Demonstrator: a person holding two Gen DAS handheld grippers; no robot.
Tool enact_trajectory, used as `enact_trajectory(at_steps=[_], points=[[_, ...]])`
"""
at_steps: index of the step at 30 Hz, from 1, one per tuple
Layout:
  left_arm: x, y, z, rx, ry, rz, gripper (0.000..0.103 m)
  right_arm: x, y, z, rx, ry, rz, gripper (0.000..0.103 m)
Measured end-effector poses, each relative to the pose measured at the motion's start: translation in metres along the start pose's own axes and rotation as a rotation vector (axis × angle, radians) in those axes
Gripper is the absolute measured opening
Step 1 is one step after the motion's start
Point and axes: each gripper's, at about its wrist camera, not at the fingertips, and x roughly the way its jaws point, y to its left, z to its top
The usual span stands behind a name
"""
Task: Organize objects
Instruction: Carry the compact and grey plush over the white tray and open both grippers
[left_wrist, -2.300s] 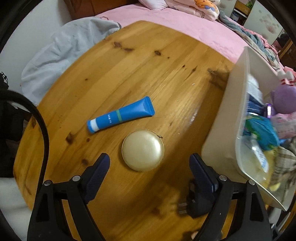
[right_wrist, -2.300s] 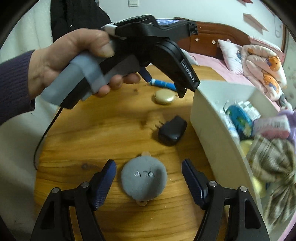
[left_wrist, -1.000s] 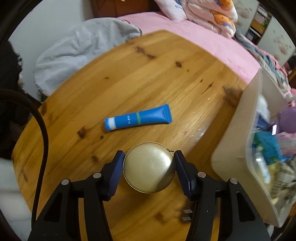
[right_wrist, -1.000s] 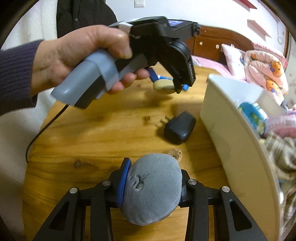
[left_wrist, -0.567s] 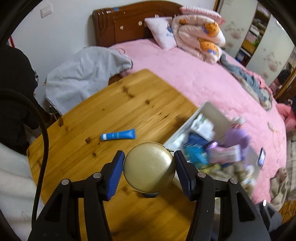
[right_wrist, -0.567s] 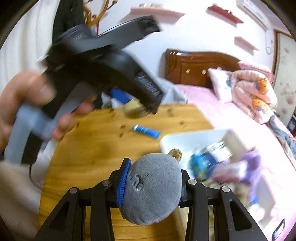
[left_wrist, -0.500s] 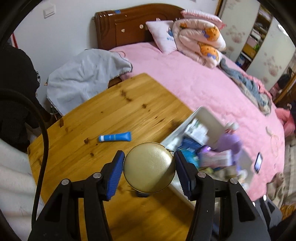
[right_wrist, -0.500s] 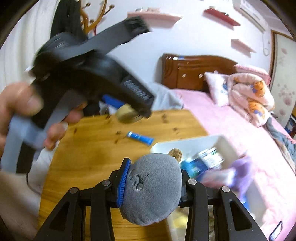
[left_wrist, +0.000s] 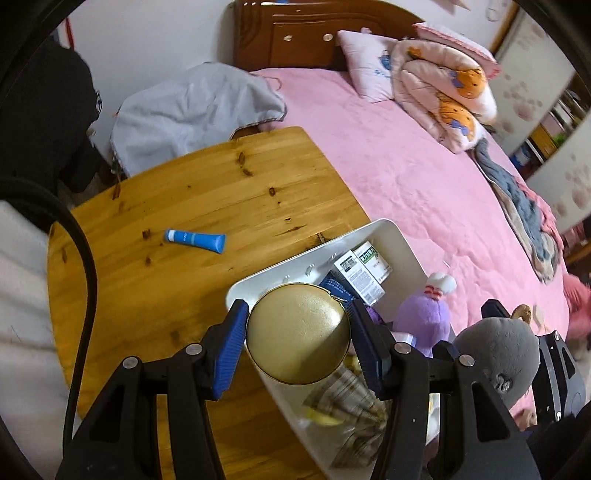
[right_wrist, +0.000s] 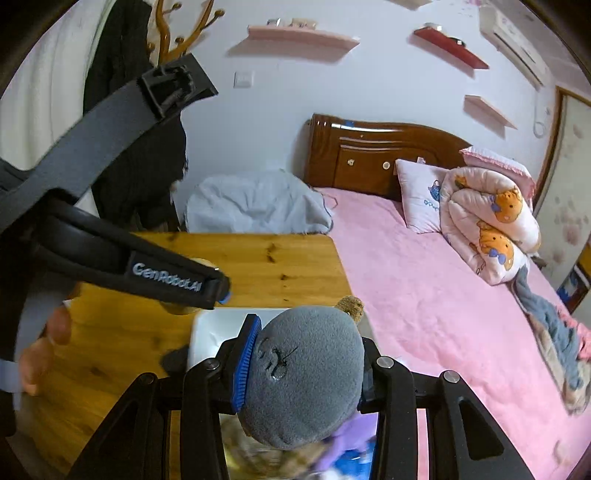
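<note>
The left gripper (left_wrist: 298, 339) is gripping a round gold case (left_wrist: 297, 333) between its 2 blue pads; the case is filling the lower middle of the left view, its lid smooth and matte with a thin brighter rim and a tiny loop at its upper right edge. It is hanging over the near corner of a white bin (left_wrist: 399, 240), which is sitting at the lower right of a wooden table (left_wrist: 207, 192). Inside the bin, 2 small printed boxes (left_wrist: 360, 271), a purple plush (left_wrist: 424, 314) and a plaid cloth (left_wrist: 351, 402) are lying jumbled. A blue tube (left_wrist: 195, 240) with a white cap is lying alone on the table at left centre. The right gripper (right_wrist: 301, 373) is squeezing a grey plush (right_wrist: 303, 373), a soft rounded pad with a small stitched face and a brown nub (right_wrist: 349, 303) at its top; it is dominating the lower middle of the right view, above the bin's rim (right_wrist: 207, 325), and showing too at the lower right of the left view. A pink bed (right_wrist: 424, 295) is filling the right side of both views.
</note>
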Motion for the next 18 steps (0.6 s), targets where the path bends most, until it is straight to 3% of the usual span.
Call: enact_trajectory(at_steps=[12,15,18], points=[[0.052,-0.027,0.004,-0.045,0.088,0.107,0.059,0.065,-0.039,-0.012,-0.105,0.075,-0.007,0.048],[0.061,-0.029,0.002,-0.060,0.123,0.093,0.059,0.075,-0.042,-0.015,-0.157,0.074,-0.022,0.055],[0.066,-0.031,-0.001,-0.068,0.146,0.089,0.060,0.077,-0.041,-0.020,-0.184,0.073,0.000,0.068]])
